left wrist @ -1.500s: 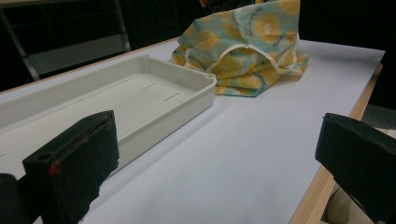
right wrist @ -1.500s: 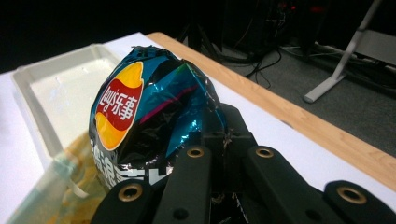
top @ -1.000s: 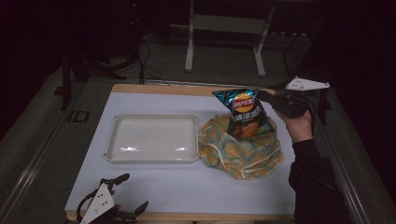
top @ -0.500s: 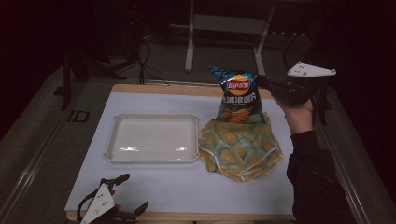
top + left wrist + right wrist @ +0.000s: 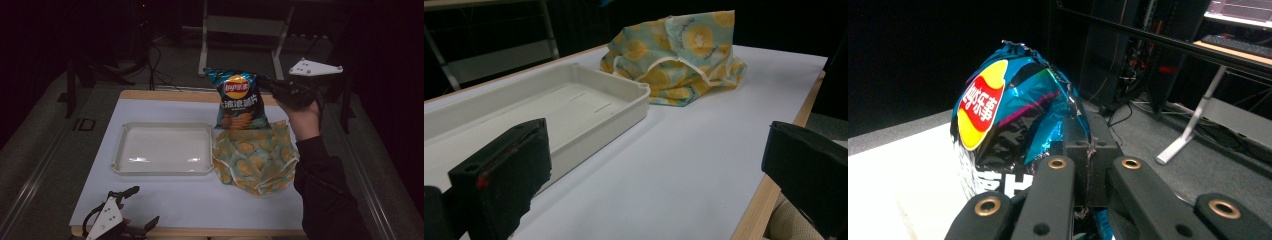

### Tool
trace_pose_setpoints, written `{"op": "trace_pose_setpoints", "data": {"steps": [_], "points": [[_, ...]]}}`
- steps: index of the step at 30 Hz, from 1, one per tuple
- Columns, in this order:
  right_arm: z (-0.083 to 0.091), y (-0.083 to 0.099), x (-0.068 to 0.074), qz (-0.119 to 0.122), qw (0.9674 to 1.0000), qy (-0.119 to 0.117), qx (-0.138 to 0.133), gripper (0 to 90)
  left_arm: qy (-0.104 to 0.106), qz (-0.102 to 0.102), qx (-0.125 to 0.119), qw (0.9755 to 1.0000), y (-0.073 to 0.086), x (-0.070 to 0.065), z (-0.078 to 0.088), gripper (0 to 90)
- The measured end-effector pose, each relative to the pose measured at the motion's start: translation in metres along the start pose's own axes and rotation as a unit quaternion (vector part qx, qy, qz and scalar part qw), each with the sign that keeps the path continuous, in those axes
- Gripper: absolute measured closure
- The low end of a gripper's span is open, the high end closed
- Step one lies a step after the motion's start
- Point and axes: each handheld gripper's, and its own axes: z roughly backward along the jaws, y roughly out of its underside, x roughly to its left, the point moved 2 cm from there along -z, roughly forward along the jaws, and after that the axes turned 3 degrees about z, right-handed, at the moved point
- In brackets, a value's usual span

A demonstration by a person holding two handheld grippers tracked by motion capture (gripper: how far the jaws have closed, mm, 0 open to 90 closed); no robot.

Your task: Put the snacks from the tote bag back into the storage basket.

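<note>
chip bag (image 5: 239,100): blue, red-yellow logo | cloth (image 5: 255,155): seemingly lemon-print | tray (image 5: 162,167): white

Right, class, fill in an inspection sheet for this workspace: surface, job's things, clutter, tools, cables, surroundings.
Surface: white table with a wooden edge.
Job's things: crisp bag held in the air above the yellow-patterned cloth bag; white tray empty.
Clutter: nothing seen.
Tools: right tool shut on the crisp bag's edge; left tool open at the near edge.
Cables: black cables on the floor beyond the table.
Surroundings: dark room, metal frame behind.
</note>
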Motion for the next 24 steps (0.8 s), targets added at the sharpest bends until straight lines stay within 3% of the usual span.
{"op": "trace_pose_setpoints", "data": {"steps": [10,24], "points": [[-0.022,-0.013,0.025,0.006,0.9997,-0.025,-0.004,90.0,0.002,-0.002,0.004,1.0,0.0,0.0,-0.002,0.1],[-0.054,-0.024,0.058,-0.011,0.9979,-0.06,-0.019,90.0,-0.003,0.001,-0.001,1.0,-0.002,0.002,-0.003,0.2]]}}
